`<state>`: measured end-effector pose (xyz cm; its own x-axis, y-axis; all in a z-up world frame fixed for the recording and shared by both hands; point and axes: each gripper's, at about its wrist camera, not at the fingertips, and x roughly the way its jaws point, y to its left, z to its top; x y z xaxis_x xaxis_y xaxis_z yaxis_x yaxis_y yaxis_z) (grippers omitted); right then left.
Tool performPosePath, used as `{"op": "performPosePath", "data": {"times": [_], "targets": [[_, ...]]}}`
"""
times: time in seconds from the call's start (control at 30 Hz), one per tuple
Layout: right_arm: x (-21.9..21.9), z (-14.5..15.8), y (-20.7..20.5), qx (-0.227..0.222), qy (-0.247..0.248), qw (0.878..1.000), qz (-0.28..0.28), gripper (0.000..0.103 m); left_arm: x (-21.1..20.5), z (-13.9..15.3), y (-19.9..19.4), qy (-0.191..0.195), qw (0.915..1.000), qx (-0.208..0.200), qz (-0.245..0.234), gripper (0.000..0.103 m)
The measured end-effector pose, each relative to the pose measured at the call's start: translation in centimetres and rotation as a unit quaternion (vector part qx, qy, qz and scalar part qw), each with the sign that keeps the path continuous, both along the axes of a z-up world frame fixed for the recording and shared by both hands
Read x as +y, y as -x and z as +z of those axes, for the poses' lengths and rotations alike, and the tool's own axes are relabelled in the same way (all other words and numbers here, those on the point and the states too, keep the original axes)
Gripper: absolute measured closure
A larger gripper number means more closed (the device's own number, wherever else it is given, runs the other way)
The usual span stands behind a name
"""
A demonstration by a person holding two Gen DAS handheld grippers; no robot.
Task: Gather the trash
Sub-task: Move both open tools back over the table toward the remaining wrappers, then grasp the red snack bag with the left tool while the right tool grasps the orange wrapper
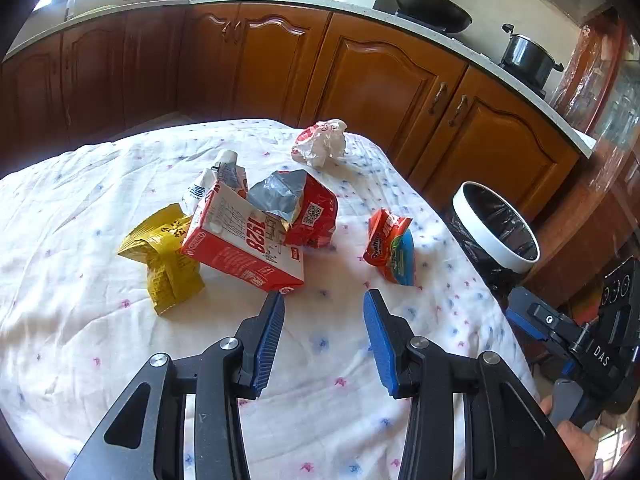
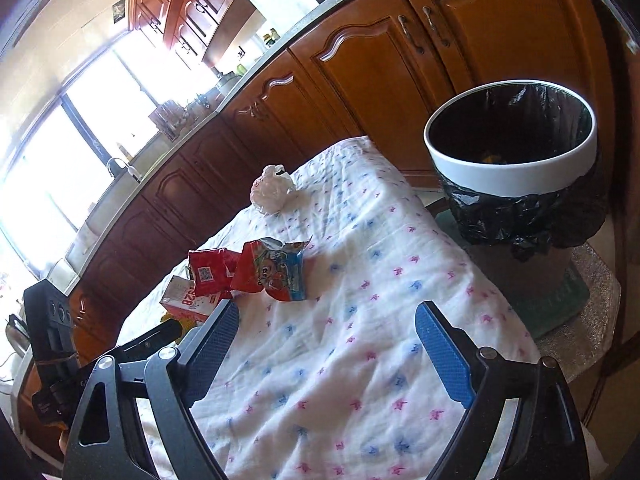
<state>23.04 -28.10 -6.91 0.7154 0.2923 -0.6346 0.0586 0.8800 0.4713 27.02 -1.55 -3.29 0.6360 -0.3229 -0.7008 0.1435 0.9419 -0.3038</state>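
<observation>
Your left tongs [image 1: 324, 300] tilt down, spread and empty, near the carton [image 1: 240, 244]; your right tongs [image 2: 326, 320] gape over the tabletop [image 2: 360, 360].

Daylight poured in from the window [image 2: 80, 128], which was blown out to pure white in the right wrist view and glared again at the top left of the left wrist view. The white cloth [image 1: 100, 340] was brightly lit, with soft shadows under the wrappers. Both pictures were sharp at the center. Fisheye distortion bent the countertop edge [image 1: 360, 8] into an arc, and dark vignetting filled the corners.
</observation>
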Motion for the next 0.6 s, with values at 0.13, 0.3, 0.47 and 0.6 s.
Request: {"op": "performPosePath", "data": {"times": [0.13,0.3,0.47,0.6], "targets": [[0.8,-0.3,-0.8,0.004,-0.002,1.0,0.008,0.012,0.3,-0.1,-0.4,-0.001,1.0,-0.003,-0.004,0.062],[1.7,-0.5,-1.8,0.009,0.002,1.0,0.019,0.012,0.1,-0.1,-1.9,-0.005,0.9999,-0.001,-0.01,0.062],[2.5,-0.5,-3.4,0.012,0.001,0.999,0.03,0.014,0.0,0.1,-4.2,-0.016,0.9998,-0.01,-0.011,0.062],[3.8,0.0,-4.7,0.006,0.016,0.999,0.041,0.034,-0.4,0.0,-6.3,-0.027,0.9994,-0.009,-0.019,0.063]]}}
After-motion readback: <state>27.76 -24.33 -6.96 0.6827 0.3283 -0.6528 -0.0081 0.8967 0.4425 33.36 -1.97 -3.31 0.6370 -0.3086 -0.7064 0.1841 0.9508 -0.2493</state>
